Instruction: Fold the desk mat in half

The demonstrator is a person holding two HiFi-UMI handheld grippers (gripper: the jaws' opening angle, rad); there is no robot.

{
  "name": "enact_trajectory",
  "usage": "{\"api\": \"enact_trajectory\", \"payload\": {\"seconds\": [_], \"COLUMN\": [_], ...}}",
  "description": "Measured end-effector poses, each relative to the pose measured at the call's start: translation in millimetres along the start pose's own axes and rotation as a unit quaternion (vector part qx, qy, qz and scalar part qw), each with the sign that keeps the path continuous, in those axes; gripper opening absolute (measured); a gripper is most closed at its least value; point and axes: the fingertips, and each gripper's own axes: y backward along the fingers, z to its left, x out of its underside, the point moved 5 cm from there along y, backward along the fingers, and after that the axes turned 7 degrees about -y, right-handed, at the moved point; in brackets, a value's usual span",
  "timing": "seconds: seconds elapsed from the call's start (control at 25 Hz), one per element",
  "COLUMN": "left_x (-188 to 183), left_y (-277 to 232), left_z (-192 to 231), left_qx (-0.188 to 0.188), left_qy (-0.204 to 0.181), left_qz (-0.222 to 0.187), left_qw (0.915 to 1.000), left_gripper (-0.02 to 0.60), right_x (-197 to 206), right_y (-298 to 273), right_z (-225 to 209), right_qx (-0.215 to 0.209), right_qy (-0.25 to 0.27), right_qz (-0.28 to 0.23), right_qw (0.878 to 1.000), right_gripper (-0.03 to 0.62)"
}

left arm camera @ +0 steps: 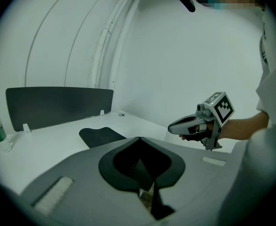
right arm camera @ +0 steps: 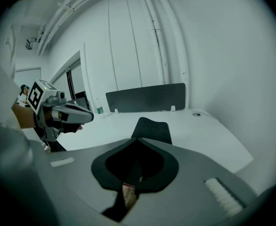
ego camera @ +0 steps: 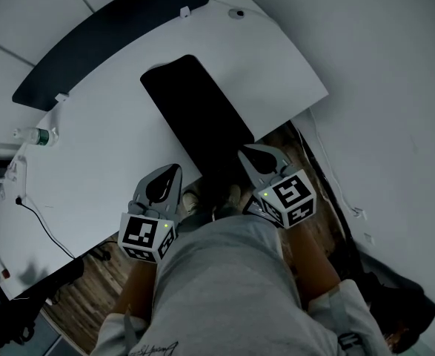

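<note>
A black desk mat [ego camera: 195,110] lies lengthwise across the white desk [ego camera: 98,162], and its near end is lifted at the desk's front edge. My left gripper [ego camera: 174,172] is at the mat's near left corner and my right gripper [ego camera: 244,154] at its near right corner. In the left gripper view, the left gripper [left arm camera: 142,169] is shut on a black fold of the mat, whose far end [left arm camera: 100,136] rests flat on the desk. The right gripper view shows the right gripper [right arm camera: 132,172] shut on the mat edge the same way, with the mat [right arm camera: 152,128] stretching away beyond it.
A dark divider panel [ego camera: 106,32] stands along the desk's far edge. A water bottle [ego camera: 35,136] is at the far left corner. A thin black cable [ego camera: 39,217] trails over the left part of the desk. My legs in grey shorts [ego camera: 224,288] are below the front edge, over a wooden floor.
</note>
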Motion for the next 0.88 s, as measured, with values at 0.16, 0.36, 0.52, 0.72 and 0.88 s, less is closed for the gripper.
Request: {"api": "enact_trajectory", "payload": {"seconds": [0.16,0.36,0.52,0.72,0.88], "left_x": [-5,-10,-10,-9,-7], "left_y": [4,8,9,15,17], "left_z": [-1,0,1,-3,-2], "left_qx": [0.003,0.0,-0.005,-0.004,-0.003], "left_qy": [-0.004,-0.008,-0.009,-0.01,-0.01], "left_qz": [-0.004,-0.012,-0.014,-0.012,-0.006], "left_qw": [1.0,0.9999,0.9999,0.9999,0.9999], "left_gripper": [0.018,0.018,0.018,0.018,0.018], "right_x": [-4,-5,-3,-1,3], "right_y": [2,4,4,8,6], "right_z": [2,6,7,9,10], "right_qx": [0.0,-0.003,-0.006,-0.004,-0.003], "right_qy": [-0.004,-0.004,-0.002,-0.002,-0.005], "right_qz": [-0.006,-0.007,-0.005,-0.005,0.001], "right_qw": [1.0,1.0,1.0,1.0,1.0], "right_gripper": [0.005,0.005,0.005,0.005,0.005]}}
